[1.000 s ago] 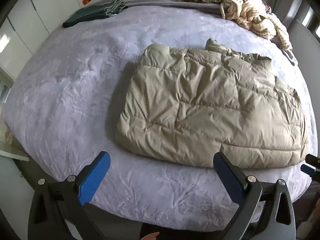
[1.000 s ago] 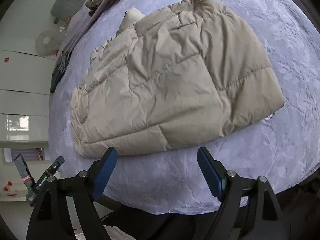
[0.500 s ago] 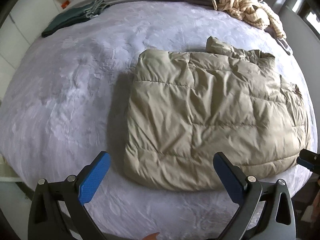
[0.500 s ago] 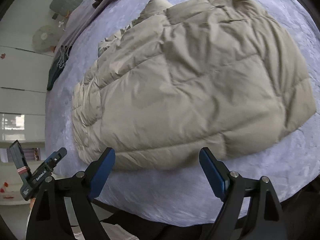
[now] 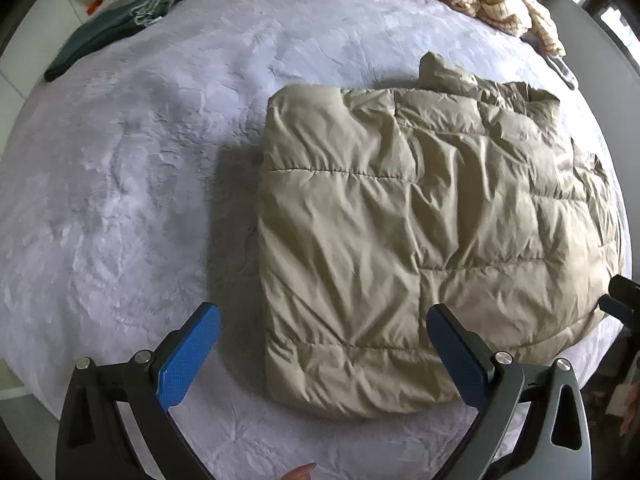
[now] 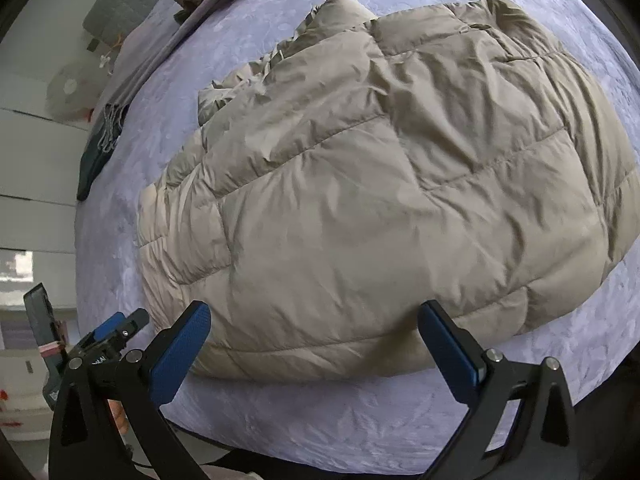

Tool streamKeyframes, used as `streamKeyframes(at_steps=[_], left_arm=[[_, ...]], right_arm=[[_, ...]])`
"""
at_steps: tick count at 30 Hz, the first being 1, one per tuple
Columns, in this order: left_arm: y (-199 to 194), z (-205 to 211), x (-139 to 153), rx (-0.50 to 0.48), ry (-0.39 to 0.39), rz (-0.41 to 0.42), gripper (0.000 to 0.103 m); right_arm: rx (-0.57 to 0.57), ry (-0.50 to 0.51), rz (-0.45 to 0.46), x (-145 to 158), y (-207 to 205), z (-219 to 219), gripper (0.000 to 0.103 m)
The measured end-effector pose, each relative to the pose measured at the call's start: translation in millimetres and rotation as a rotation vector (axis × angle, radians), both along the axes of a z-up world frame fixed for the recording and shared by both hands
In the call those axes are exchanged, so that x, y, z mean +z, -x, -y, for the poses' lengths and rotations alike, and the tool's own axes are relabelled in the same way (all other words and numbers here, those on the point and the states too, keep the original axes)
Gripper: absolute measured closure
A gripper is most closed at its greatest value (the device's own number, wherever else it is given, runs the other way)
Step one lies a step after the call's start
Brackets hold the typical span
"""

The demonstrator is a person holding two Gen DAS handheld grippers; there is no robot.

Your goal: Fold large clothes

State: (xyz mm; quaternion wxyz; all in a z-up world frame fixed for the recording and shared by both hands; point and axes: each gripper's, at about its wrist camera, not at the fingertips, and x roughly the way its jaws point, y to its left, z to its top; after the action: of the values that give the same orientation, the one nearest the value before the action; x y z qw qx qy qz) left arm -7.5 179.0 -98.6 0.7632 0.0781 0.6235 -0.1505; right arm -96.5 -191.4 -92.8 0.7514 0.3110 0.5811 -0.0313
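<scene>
Across the centre of both frames, the folded beige puffer jacket [image 5: 420, 240] lies on the lavender bedspread [image 5: 120, 200], left gripper [image 5: 320, 352] wide and empty, right gripper [image 6: 316, 344] opening, empty.

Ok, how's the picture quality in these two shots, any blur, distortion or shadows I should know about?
Left wrist view: heavy fisheye bulge rounds the lilac bedspread; the beige quilted puffer jacket is sharp and throws a dark shadow on its left side. Right wrist view: same distortion, dark vignette in the corners, slight softness along the jacket's near edge.
</scene>
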Motion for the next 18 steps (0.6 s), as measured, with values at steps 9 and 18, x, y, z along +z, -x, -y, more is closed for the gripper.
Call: streamKeyframes(at_steps=[9,18], left_arm=[[-9.8,0.9,-13.3,0.023,-0.019,-0.006,0.0],[-33.5,-24.6,-22.2,0.136,0.064,-0.035,0.0]], right_arm=[[0.048,-0.016,-0.059,-9.3,-13.1,-9.1,0.0],[0.085,0.015,-0.072,-15.8,-45.4,2.2,0.0]])
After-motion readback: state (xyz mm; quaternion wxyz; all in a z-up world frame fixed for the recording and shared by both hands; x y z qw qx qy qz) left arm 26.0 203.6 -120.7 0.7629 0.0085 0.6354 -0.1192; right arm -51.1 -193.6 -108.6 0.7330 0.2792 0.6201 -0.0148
